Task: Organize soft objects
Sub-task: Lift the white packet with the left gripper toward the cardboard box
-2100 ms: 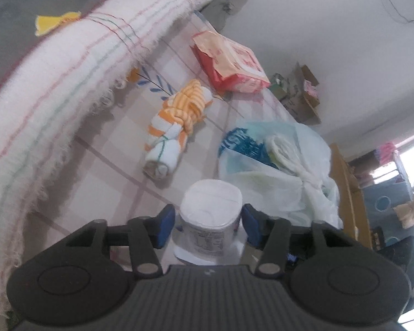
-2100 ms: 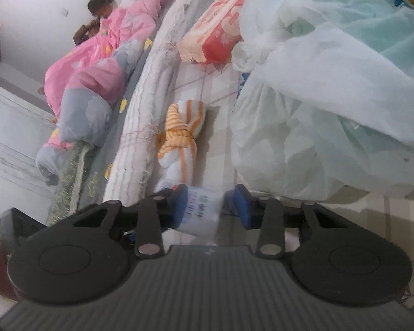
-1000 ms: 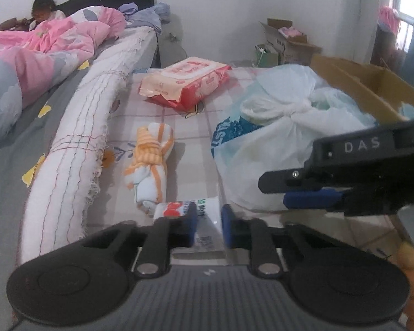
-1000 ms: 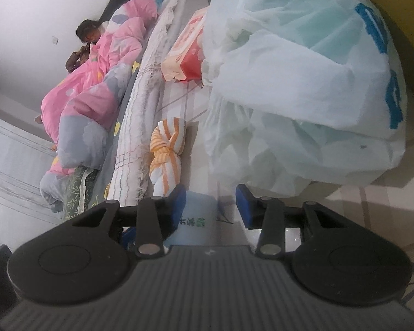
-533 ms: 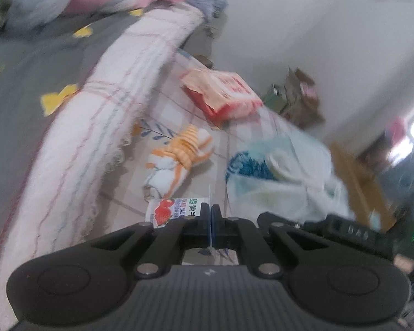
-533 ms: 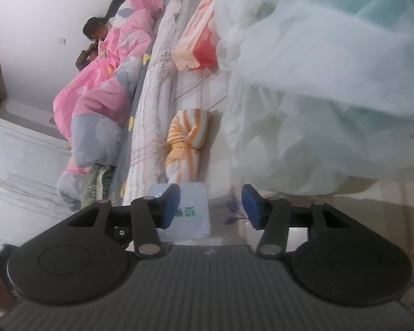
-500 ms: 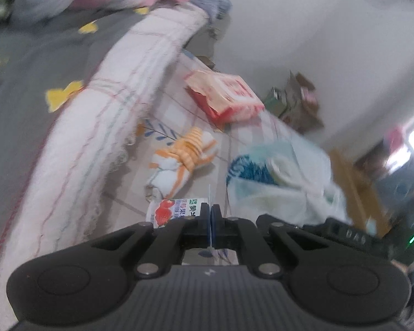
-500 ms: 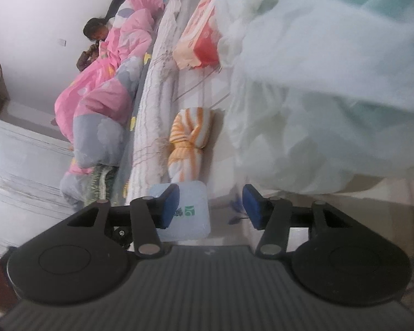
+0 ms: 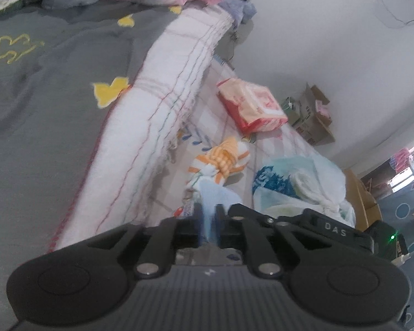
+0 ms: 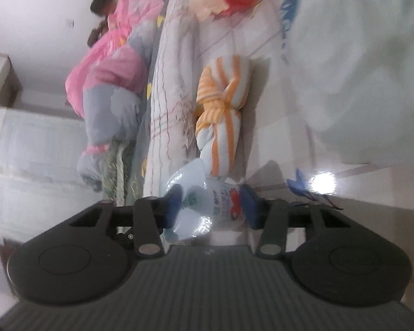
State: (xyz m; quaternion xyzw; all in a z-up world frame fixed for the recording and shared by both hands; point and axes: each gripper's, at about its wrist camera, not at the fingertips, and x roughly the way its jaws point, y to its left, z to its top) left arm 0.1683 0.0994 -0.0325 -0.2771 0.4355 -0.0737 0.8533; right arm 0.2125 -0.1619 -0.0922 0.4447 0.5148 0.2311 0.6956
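The left gripper (image 9: 209, 222), fingers narrow and easing open, pinches the pale-blue wrapper edge of the tissue pack (image 9: 215, 195) low over the floor, right by the striped towel bundle (image 9: 220, 160). The right gripper (image 10: 211, 202) is closing across the pack's body. I'd let the right one seat fully before the left lets go; the pack's long axis seems to run roughly across the right fingers, though blur makes that hard to call.
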